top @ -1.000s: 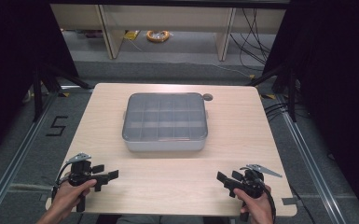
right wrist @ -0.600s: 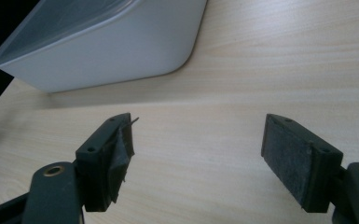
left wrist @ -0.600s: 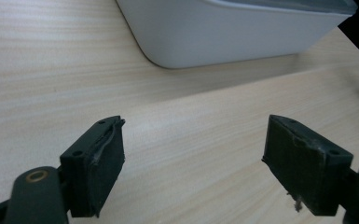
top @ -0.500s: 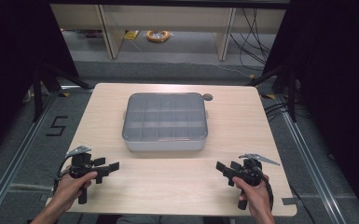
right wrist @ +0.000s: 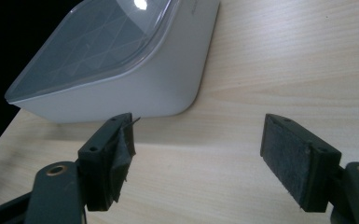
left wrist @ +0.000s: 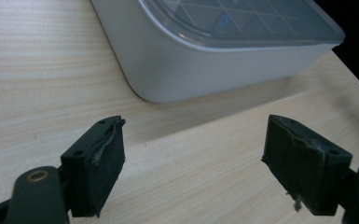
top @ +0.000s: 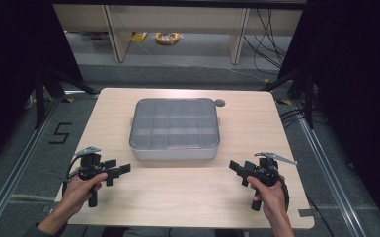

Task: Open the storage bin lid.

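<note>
A grey lidded box (top: pixel 175 128) with a clear gridded lid sits in the middle of the wooden table (top: pixel 256 123). My left gripper (top: pixel 121 171) is held low at the near left, open, jaws wide apart with nothing between them, pointing at the box's near left corner (left wrist: pixel 168 79). My right gripper (top: pixel 236 168) is at the near right, open and holding nothing, facing the box's near right corner (right wrist: pixel 168 88). Both stand a short way from the box without touching it. The pads (left wrist: pixel 98 172) (right wrist: pixel 289 158) look worn.
A small round grey disc (top: pixel 220 102) lies on the table by the box's far right corner. Beyond the table are a shelf frame, cables and a yellow coil (top: pixel 167 37) on the floor. Dark curtains flank both sides.
Both hands have moved forward from the table's near edge toward the box. The jaws stay open and the box has not moved.
</note>
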Available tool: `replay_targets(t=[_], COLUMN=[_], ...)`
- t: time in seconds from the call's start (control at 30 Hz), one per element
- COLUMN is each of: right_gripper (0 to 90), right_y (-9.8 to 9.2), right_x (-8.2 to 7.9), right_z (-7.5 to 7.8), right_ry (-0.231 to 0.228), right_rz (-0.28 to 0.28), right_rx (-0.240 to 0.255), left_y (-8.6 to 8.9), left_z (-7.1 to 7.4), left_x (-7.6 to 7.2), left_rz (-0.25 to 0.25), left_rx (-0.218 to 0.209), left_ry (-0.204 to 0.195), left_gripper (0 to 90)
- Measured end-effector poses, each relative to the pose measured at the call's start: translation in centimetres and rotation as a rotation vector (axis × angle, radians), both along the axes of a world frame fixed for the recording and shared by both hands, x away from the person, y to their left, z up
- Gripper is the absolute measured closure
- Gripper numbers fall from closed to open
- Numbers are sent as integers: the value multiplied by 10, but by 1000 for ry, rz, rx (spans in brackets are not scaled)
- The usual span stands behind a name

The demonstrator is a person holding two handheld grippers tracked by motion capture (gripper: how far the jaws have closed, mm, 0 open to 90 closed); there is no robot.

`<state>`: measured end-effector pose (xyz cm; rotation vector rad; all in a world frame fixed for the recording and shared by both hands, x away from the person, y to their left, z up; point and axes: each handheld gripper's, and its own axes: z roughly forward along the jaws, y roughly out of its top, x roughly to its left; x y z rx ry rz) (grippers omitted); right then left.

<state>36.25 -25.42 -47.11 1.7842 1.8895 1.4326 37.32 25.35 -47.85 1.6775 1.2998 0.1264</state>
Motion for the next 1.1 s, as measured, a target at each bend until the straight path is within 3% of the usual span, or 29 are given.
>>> replay_targets(t=[0.2, 0.27, 0.33, 0.37, 0.4, 0.5, 0.6, 0.63, 0.67, 0.7, 0.77, 0.8, 0.83, 0.87, 0.9, 0.93, 0.97, 1.03, 1.07, 1.1], right_gripper=[270, 270, 271, 271, 271, 273, 274, 275, 275, 276, 276, 277, 277, 277, 278, 278, 278, 279, 279, 279], right_y=[6, 4, 4, 5, 3, 4, 7, 4, 4, 7, 8, 7, 7, 13, 11, 11, 11, 13, 11, 13], right_x=[10, 19, 21, 22, 26, 33, 37, 42, 44, 44, 47, 50, 52, 49, 53, 54, 57, 59, 62, 63], right_z=[8, 11, 12, 15, 15, 19, 25, 24, 25, 27, 28, 27, 27, 32, 29, 29, 28, 29, 27, 28], right_ry=[32, -9, -14, 9, -21, -26, 4, -36, -37, -9, -11, -39, -36, 50, -6, 2, -22, -1, -30, -19], right_rz=[-25, -3, -10, -18, -10, -13, -38, -18, -18, -29, -35, -28, -19, -54, -40, -40, -30, -40, -17, -29], right_rx=[46, 30, 34, 57, 30, 53, 86, 60, 67, 99, 99, 75, 73, 150, 103, 106, 88, 107, 81, 85], left_y=[1, 0, 0, 0, -1, -1, -2, -2, -3, -3, -4, -5, -5, -5, -5, -5, -4, -4, -3, -3], left_z=[7, 9, 10, 11, 11, 14, 18, 19, 19, 20, 20, 20, 20, 19, 19, 19, 19, 19, 20, 20], left_x=[12, 15, 19, 21, 23, 28, 34, 36, 38, 39, 41, 43, 44, 45, 45, 46, 48, 50, 51, 52], left_rz=[-2, 6, 10, 6, 17, 22, 28, 25, 29, 27, 26, 29, 27, 31, 29, 33, 35, 41, 40, 41], left_rx=[-22, -24, -33, -35, -39, -50, -56, -53, -58, -52, -51, -52, -48, -47, -47, -50, -50, -59, -60, -65], left_ry=[2, -1, -2, 4, -3, 3, -3, 0, -2, -2, 3, 1, 10, 6, 8, 10, 12, 15, 19, 20], left_gripper=[195, 196, 195, 195, 195, 196, 197, 197, 197, 198, 198, 198, 199, 200, 200, 200, 201, 202, 203, 203])
